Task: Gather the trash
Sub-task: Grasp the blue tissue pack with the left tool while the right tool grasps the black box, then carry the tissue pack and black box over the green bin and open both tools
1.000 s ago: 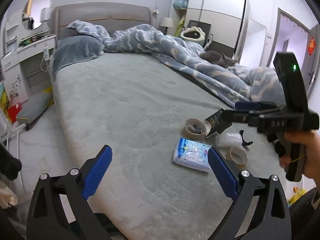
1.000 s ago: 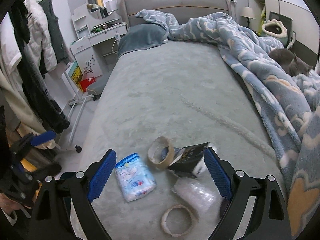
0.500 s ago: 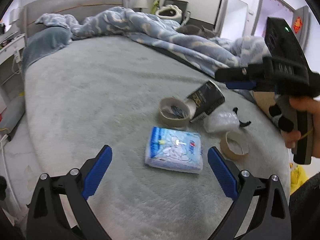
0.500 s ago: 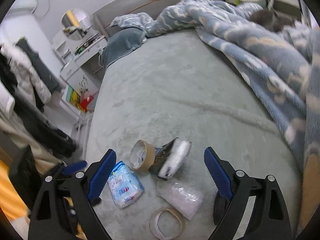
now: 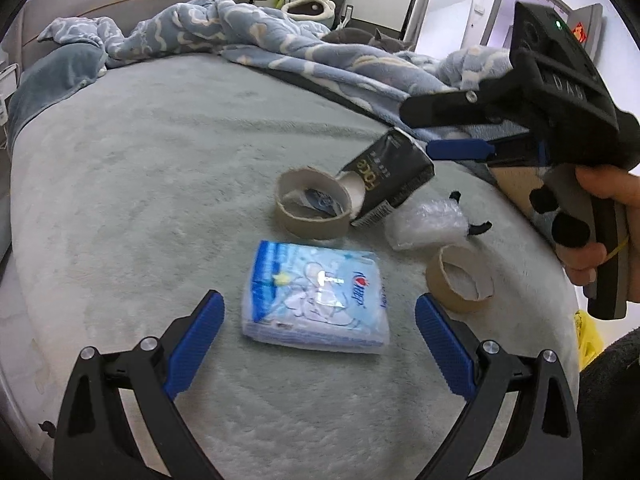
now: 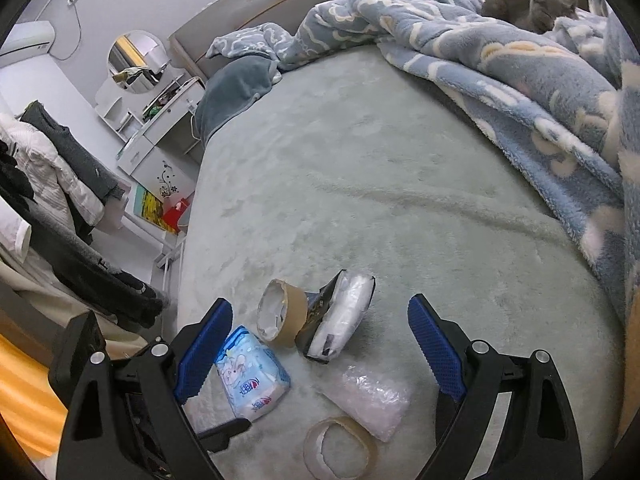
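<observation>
Grey cat [image 6: 528, 10] clear in right view; left view shows hand [image 5: 608, 224].

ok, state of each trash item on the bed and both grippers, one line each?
left gripper: open, empty, tissue pack lies ahead between its fingers
right gripper: open, holding nothing
tissue pack: lying flat, untouched
black carton: tipped over, leaning on large tape core
large tape core: on its side, paper scraps inside
small tape core: lying apart, empty
bubble wrap: crumpled, loose
</observation>
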Tool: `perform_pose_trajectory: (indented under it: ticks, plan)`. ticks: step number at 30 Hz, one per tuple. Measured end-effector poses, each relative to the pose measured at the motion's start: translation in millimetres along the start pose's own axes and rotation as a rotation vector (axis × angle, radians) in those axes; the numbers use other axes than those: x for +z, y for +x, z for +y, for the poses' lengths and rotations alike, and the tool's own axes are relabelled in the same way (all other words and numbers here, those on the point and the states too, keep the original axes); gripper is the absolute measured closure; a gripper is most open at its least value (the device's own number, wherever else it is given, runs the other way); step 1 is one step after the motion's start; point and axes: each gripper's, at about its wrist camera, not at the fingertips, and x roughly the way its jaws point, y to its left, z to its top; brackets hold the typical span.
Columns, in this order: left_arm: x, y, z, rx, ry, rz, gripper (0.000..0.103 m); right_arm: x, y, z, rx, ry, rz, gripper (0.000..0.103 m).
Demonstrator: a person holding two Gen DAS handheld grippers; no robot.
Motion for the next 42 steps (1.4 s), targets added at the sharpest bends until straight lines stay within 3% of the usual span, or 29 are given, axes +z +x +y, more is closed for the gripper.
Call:
perform_pose_trajectory:
  ticks: [1,7,11,14,18,22,34,42]
  plan:
    - [-0.6,2.3,-2.4,0.0,0.001,0.006,0.005,-0.7,0.3,0.3,-0.008,-0.002,0.003,0.025]
    - [-5.4,7.9,-12.1,0.022,0.047,0.02,0.008,-2.7,8.2,-4.1,-0.024,0.023,0.025,0.041]
    - [-6.1,6.5,-7.0,0.035,0.028,0.021,0.027,-4.6,16.4,-2.4,-0.039,0.02,0.048,0.047]
    - [-5.1,2.4,-1.8,0.029,-0.002,0.015,0.028,-5.1,19.7,0.5,-0.051,0.013,0.053,0.054]
    - [-3.1,-6.6,-1.7,0.028,-0.005,-0.002,0.029,-6.6,24.3,4.9,-0.089,-0.005,0.063,0.074]
    - [-0.8,-18.6,1.4,0.033,-0.014,-0.025,0.029,-5.9,23.1,10.4,-0.105,-0.028,0.052,0.084]
    - [-6.1,-51.7,18.1,0.072,-0.041,-0.046,0.029,1.1,16.1,51.4,-0.291,-0.221,-0.022,0.09]
    - [-7.0,-79.3,35.7,0.114,-0.103,-0.079,0.029,7.3,2.0,63.0,-0.356,-0.256,-0.084,0.09]
